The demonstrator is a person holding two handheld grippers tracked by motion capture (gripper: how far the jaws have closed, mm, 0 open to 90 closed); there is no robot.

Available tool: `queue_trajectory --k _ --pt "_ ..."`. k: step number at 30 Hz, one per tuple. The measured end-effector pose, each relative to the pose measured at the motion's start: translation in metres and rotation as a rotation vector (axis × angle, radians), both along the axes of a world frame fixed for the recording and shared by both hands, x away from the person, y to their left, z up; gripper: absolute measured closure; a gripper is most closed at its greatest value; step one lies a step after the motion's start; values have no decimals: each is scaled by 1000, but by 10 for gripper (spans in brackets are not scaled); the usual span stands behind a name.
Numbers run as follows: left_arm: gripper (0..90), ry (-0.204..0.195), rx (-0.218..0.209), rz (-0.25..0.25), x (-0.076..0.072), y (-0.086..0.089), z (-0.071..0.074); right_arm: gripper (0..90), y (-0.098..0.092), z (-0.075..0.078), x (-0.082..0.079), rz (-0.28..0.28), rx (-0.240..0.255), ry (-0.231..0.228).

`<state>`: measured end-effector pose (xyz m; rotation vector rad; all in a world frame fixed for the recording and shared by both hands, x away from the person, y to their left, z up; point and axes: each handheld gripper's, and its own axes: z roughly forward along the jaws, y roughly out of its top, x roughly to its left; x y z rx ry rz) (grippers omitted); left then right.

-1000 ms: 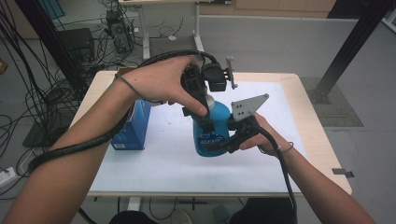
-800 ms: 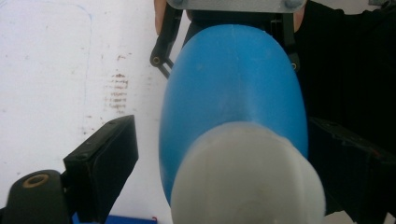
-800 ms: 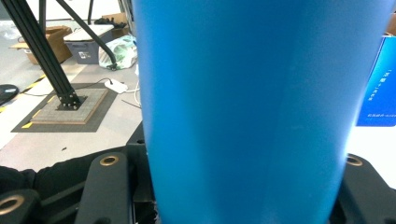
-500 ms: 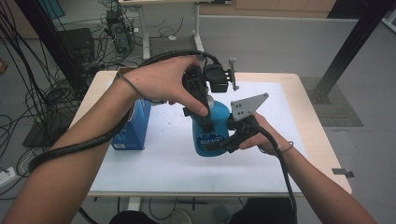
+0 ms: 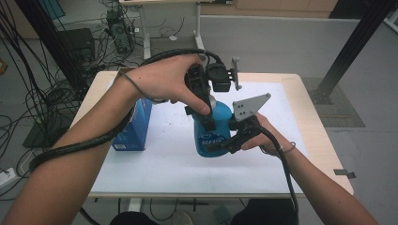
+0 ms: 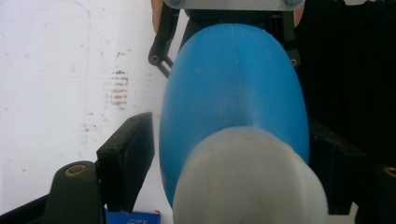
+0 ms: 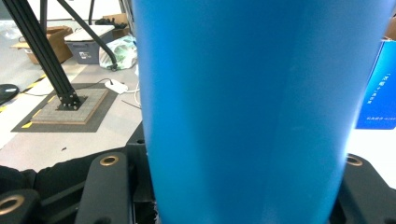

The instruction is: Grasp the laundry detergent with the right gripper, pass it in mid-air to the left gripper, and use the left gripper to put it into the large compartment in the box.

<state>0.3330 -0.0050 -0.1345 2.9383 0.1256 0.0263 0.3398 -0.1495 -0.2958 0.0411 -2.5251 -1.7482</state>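
A blue bottle (image 5: 213, 133) with a white cap (image 6: 247, 182) stands upright on the white mat (image 5: 159, 164). My left gripper (image 5: 211, 112) points down over its top. Its jaws have just been closing, and they now sit against the cap's two sides (image 6: 233, 158). My right gripper (image 5: 217, 143) comes in from the right, level, and is shut on the bottle's blue body (image 7: 261, 112), which bulges between its two jaws (image 7: 233, 186). In the high view the left hand and gripper hide the cap.
A blue carton (image 5: 136, 126) stands upright on the mat, left of the bottle, and appears again past the bottle (image 7: 378, 88). The wooden table (image 5: 324, 154) edges the mat. Cables, black frame legs (image 7: 42, 51) and boxes crowd the floor around it.
Both hands and the bottle stay where they were. The left gripper's fingers look drawn slightly closer together over the bottle's top.
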Motion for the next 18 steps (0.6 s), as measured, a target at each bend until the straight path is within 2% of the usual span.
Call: queue_trajectory --k 6,7,18 --pt "332 10 -5 -5 1 -1 0 420 -2 0 1 -4 2 1" --pt "365 13 -9 -5 1 -1 1 421 -2 0 1 -6 3 7" --pt "373 22 25 17 1 -7 1 421 -3 -1 2 -4 5 5"
